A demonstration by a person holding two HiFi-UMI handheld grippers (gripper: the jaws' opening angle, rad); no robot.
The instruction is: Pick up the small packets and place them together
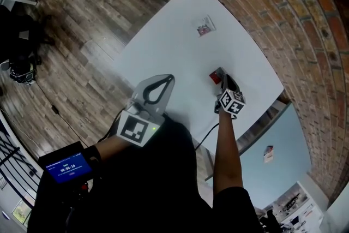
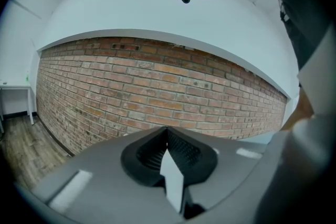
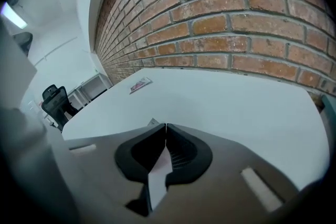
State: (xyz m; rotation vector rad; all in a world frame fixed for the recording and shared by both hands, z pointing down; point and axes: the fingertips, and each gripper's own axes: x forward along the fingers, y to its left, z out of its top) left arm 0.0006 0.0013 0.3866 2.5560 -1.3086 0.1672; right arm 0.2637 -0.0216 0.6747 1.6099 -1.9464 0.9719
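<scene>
A red small packet (image 1: 217, 76) lies on the white table (image 1: 174, 46) near its right edge. My right gripper (image 1: 223, 83) is shut, tilted down, with its tips right at that packet's near edge; only a corner of the packet (image 3: 152, 122) peeks past the fingertips (image 3: 166, 126), and nothing shows clamped between the jaws. A second small packet (image 1: 204, 25) (image 3: 140, 85) lies farther back on the table. My left gripper (image 1: 163, 82) (image 2: 168, 131) is shut and holds nothing, hanging near the table's front edge, well left of both packets.
A brick wall (image 1: 283, 13) runs along the table's far side. A pale blue surface (image 1: 283, 161) to the right carries another small packet (image 1: 268, 153). Wooden floor (image 1: 82, 24) lies to the left, and a wrist display (image 1: 66, 165) sits on the left arm.
</scene>
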